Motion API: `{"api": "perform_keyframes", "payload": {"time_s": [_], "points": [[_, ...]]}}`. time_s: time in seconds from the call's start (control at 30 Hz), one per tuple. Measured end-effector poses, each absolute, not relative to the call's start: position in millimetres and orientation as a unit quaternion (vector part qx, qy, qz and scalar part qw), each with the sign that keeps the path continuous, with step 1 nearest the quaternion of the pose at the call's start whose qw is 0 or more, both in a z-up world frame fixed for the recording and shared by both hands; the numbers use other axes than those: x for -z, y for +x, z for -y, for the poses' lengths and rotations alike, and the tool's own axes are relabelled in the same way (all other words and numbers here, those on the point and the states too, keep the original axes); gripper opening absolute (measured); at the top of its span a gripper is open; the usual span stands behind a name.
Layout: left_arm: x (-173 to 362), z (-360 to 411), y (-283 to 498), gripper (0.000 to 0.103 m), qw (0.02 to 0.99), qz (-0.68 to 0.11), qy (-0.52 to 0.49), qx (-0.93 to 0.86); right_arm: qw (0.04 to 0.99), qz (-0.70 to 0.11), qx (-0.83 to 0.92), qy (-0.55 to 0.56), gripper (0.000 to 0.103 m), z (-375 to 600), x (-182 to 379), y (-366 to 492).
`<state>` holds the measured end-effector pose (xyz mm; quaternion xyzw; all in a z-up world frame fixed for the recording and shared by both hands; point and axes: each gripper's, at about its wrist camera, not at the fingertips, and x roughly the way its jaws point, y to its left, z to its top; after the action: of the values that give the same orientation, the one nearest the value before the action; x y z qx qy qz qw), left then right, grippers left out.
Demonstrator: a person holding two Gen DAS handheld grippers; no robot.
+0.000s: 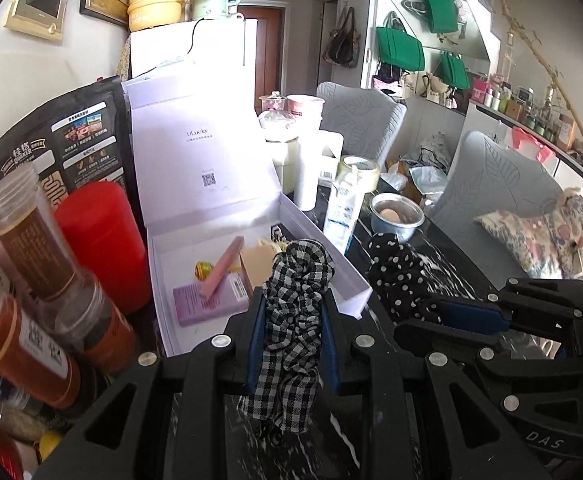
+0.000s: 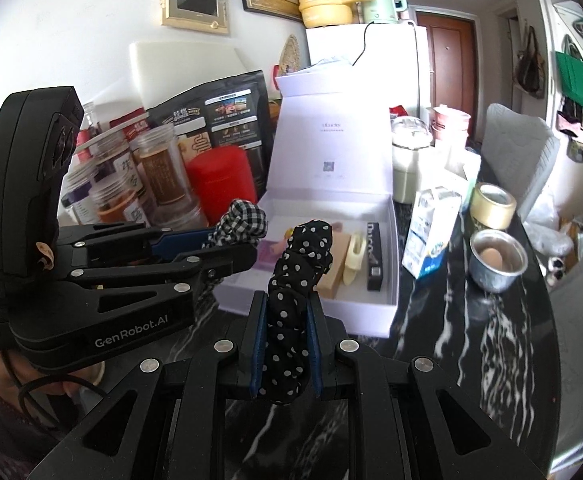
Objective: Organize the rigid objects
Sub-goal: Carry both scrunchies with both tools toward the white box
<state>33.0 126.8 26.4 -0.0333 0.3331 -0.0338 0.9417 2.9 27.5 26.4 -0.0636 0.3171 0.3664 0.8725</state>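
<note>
Just ahead of both claws the white box (image 2: 391, 304) stands open on the dark marble table (image 2: 491, 340), its lid propped upright behind it. Part of the sorting looks done: inside lie a purple pack (image 1: 207, 304) with a pink stick (image 1: 221, 268) across it, a small gold piece (image 1: 204, 270), a tan block (image 2: 333, 264), a cream clip (image 2: 355, 256) and a black bar (image 2: 374, 258). What is left, by my reading, is the pair of scrunchies, neither of them yet in the box.

The left claw (image 1: 291, 332) is narrowed onto a checked scrunchie (image 1: 297, 280), pinched between its blue pads (image 1: 256, 340); the cloth stands up past the fingertips and hangs loose below them. It is held near the front edge of the box, though whether over the rim or just short of it I cannot tell.

The right claw (image 2: 285, 344) is likewise nearly closed, gripping a dotted scrunchie (image 2: 303, 264) that rises from between its fingers, also near the box's front wall. The two claws sit close beside each other, the left one a little to the left and ahead.

Left of the claws crowd jars (image 1: 39, 248), a red canister (image 1: 99, 240) and a black pouch (image 1: 71, 136); to the right stand a milk carton (image 2: 431, 232), a tape roll (image 2: 493, 206) and a metal bowl (image 2: 497, 262) holding an egg, all outside the box and untouched.
</note>
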Motion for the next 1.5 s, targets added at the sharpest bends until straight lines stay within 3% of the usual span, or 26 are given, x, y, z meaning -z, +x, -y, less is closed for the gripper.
{"api": "perform_keyframes", "payload": {"time_s": [0.97,1.5], "points": [[-35.3,-175.5,152.4,0.025,0.948,-0.309,-0.079,-0.021,0.875,-0.301,-0.373,-0.068,0.018,-65.7,-40.9,131.8],[8.6,-184.0,193.7,0.025,0.925,-0.372,-0.074,-0.03,0.854,-0.367,-0.361,-0.082,0.018,-89.8,6.9,174.9]]}}
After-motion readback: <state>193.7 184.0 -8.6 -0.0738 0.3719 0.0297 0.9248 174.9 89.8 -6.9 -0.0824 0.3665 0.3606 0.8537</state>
